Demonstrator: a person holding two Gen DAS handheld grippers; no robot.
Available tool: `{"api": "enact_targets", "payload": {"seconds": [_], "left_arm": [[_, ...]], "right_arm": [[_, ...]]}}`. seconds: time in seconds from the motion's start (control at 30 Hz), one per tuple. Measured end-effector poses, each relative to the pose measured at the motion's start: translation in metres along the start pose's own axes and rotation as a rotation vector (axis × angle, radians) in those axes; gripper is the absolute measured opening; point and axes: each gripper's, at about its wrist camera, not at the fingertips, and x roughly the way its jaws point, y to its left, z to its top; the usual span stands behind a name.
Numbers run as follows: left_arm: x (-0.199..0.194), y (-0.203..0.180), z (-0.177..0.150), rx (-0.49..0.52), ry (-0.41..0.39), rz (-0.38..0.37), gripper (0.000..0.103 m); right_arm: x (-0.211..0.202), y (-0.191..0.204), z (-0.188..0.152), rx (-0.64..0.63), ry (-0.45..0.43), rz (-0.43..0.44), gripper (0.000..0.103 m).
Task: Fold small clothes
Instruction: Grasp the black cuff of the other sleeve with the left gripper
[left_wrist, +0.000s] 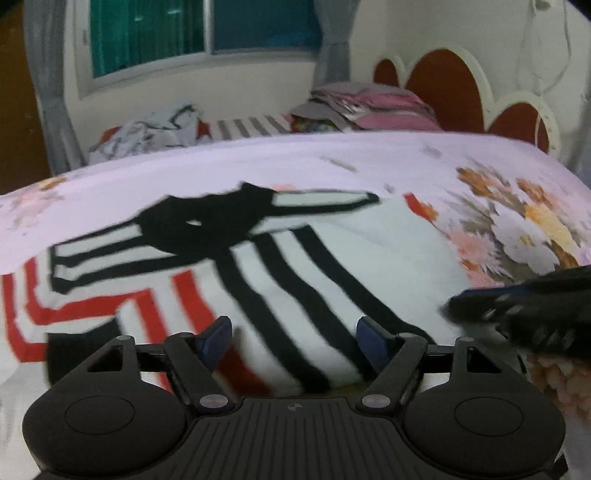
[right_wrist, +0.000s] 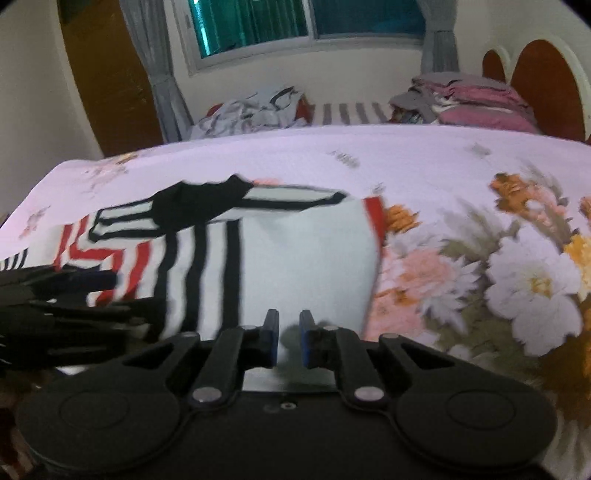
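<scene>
A small white garment (left_wrist: 369, 258) with black and red stripes lies on the floral bedsheet (left_wrist: 332, 162); it also shows in the right wrist view (right_wrist: 295, 266). My left gripper (left_wrist: 295, 336) is open, its blue-padded fingers (left_wrist: 218, 332) spread over the garment's near edge with black stripes between them. My right gripper (right_wrist: 288, 339) is nearly closed over the garment's white near edge, a narrow gap between the pads; whether cloth is pinched is unclear. Each gripper shows in the other's view, the right one at the right edge (left_wrist: 517, 310) and the left one at the left edge (right_wrist: 55, 306).
A heap of loose clothes (left_wrist: 155, 129) lies at the far left of the bed. A stack of folded pink and grey laundry (left_wrist: 369, 107) sits at the far right beside the scalloped headboard (left_wrist: 461, 88). A window with curtains (left_wrist: 203, 33) is behind.
</scene>
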Motion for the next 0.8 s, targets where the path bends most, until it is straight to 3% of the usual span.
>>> {"api": "enact_targets", "payload": {"seconds": [0.07,0.2,0.3,0.4,0.5,0.67,0.73,0.8], "left_arm": [[0.016,-0.004,-0.005,0.012,0.058,0.017,0.074],[0.010,0.014,-0.009,0.000,0.045,0.032,0.074],[-0.001,0.049,-0.016,-0.032,0.041,0.125,0.074],[-0.008,0.094,-0.025,-0.113,0.054,0.137,0.074],[-0.014,0.113,-0.028,-0.111,0.052,0.143,0.074],[-0.010,0.118,-0.029,-0.107,0.064,0.120,0.074],[-0.015,0.125,-0.027,-0.119,0.054,0.115,0.074],[-0.023,0.137,-0.031,-0.138,0.039,0.123,0.074]], "right_arm": [[0.012,-0.001,-0.008,0.010,0.050,-0.061,0.008],[0.009,-0.016,-0.012,0.083,0.051,-0.084,0.000],[0.007,-0.021,-0.011,0.078,0.064,-0.089,0.000],[0.004,-0.019,-0.008,0.093,0.056,-0.096,0.000],[-0.007,-0.016,-0.004,0.138,-0.007,-0.113,0.013],[0.012,-0.014,-0.004,0.186,0.064,-0.144,0.006],[0.002,-0.008,0.000,0.193,0.026,-0.144,0.016],[-0.003,-0.001,0.002,0.188,0.003,-0.140,0.017]]}}
